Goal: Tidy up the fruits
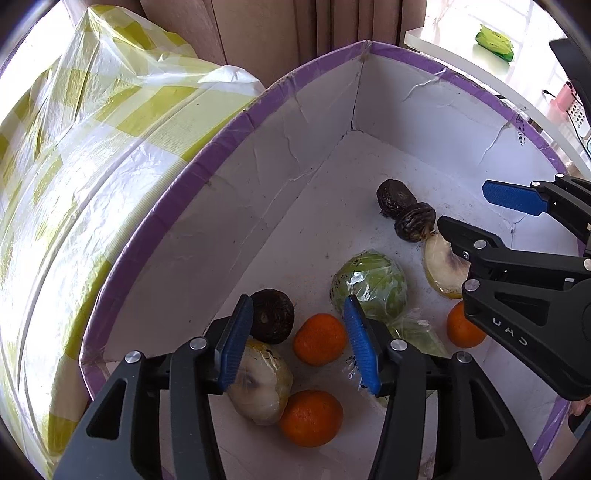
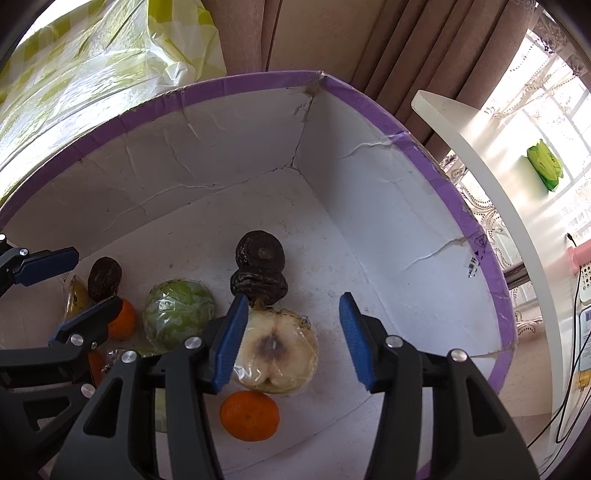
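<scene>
A white box with a purple rim [image 1: 255, 118] [image 2: 424, 147] holds the fruit. Inside lie oranges [image 1: 319, 339] [image 2: 249, 415], dark brown round fruits [image 1: 273, 315] [image 2: 260, 253], a wrapped green ball [image 1: 369, 284] [image 2: 179, 319], a wrapped cut half fruit [image 1: 441, 264] [image 2: 277, 350] and a wrapped pale fruit [image 1: 260, 384]. My left gripper [image 1: 297, 302] [image 2: 96, 277] hangs open over the box's left side, above an orange, pressing on nothing. My right gripper [image 2: 293, 301] [image 1: 465, 206] is open above the cut half fruit, its left pad overlapping that fruit's edge.
A yellow-green checked plastic bag [image 1: 74, 129] [image 2: 92, 55] lies against the box's left wall. Brown curtains [image 1: 277, 33] hang behind. A white table [image 1: 480, 66] to the right carries a green packet [image 1: 495, 44] [image 2: 545, 162] and cables.
</scene>
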### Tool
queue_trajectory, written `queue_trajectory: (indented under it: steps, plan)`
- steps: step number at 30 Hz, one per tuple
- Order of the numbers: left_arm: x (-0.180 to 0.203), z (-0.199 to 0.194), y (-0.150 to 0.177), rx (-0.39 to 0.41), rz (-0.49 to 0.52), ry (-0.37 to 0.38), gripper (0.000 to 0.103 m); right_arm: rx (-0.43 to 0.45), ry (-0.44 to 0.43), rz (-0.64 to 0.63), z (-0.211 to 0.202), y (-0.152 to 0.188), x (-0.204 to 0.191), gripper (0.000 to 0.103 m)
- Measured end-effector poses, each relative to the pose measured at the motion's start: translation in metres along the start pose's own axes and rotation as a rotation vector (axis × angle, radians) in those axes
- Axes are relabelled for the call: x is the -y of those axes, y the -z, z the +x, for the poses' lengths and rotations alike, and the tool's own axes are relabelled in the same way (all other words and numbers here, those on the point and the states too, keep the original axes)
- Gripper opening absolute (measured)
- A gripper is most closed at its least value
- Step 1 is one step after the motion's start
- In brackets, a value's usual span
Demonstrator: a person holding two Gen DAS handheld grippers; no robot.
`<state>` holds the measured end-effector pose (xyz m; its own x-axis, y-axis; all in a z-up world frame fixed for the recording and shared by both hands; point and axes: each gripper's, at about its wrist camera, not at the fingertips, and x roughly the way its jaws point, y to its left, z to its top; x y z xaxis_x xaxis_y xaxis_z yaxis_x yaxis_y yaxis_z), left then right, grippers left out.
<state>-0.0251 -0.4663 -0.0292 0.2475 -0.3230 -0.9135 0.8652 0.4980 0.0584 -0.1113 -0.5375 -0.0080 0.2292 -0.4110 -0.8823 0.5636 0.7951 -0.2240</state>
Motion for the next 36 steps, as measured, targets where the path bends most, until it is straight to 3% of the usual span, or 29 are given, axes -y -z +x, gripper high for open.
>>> queue_trajectory:
  steps: [8,15,17,24,30,36]
  plan:
    - [0.001,-0.012,0.0,0.037,-0.003,0.025,0.061,0.066,0.005,0.031,-0.013,0.003,0.003,0.072]
    - [0.004,-0.042,0.004,0.148,0.004,0.046,0.082,0.149,0.025,0.083,-0.029,0.007,0.008,0.082]
    - [0.003,-0.053,0.007,0.176,0.002,0.019,0.087,0.162,0.021,0.092,-0.032,0.008,0.009,0.083]
    - [-0.012,-0.086,0.03,0.234,-0.094,0.047,0.088,0.214,0.011,0.082,-0.044,0.011,0.012,0.086]
    - [-0.018,-0.101,0.058,0.269,-0.141,0.105,0.088,0.288,0.007,0.13,-0.084,0.025,0.017,0.086]
    - [-0.01,-0.086,0.063,0.216,-0.102,0.084,0.088,0.289,0.012,0.167,-0.11,0.048,0.018,0.087]
